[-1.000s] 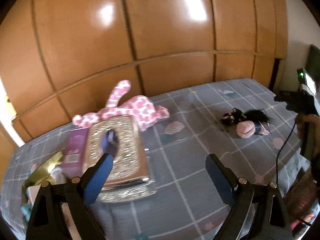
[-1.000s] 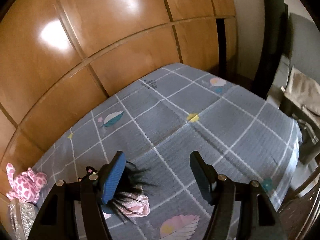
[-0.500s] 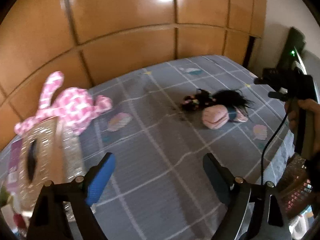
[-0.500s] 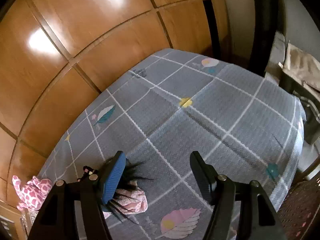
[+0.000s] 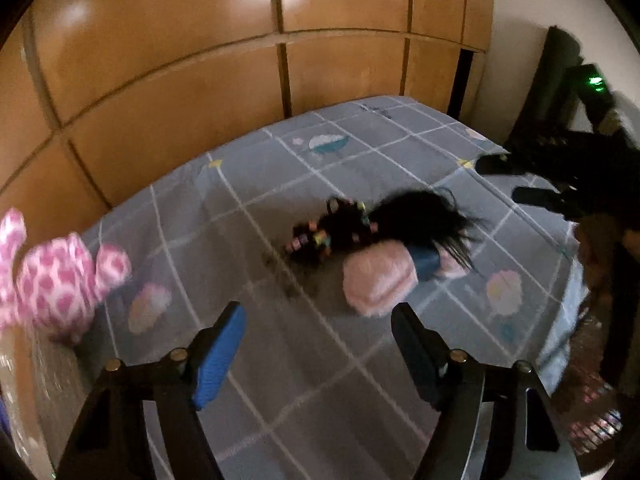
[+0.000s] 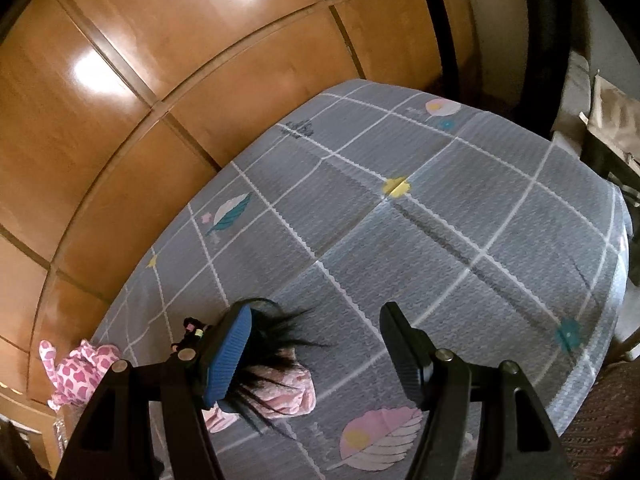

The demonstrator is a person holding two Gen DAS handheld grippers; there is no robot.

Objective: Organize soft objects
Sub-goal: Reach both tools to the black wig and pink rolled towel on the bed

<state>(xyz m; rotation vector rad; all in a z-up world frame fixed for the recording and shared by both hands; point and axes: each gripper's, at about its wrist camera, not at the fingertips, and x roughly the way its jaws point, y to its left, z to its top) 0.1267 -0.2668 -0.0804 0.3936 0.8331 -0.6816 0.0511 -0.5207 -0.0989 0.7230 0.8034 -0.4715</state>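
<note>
A doll with long black hair (image 5: 416,216) and a pink dress (image 5: 376,284) lies on the grey checked bedsheet (image 5: 320,380). My left gripper (image 5: 318,316) hovers just short of the doll; its jaws are closing with nothing between them. A pink-and-white spotted plush (image 5: 60,280) lies at the far left. My right gripper (image 6: 316,316) stands open over the sheet with nothing between its fingers. The doll (image 6: 280,384) shows partly behind its left finger (image 6: 228,356), and the spotted plush (image 6: 80,372) lies far left. The right gripper (image 5: 512,180) also shows above the bed's right side.
Glossy wooden wardrobe panels (image 5: 200,60) run along the bed's far side. A shiny blurred box (image 5: 28,384) sits at the lower left. The bed's edge (image 6: 616,280) drops off at the right, with a dark chair (image 6: 600,132) and a patterned rug (image 6: 600,420) beyond.
The left view has swung right, away from the shiny box and plush and toward the doll, which is now closer. The left jaws stand narrower. The right gripper has tilted slightly, its jaws unchanged.
</note>
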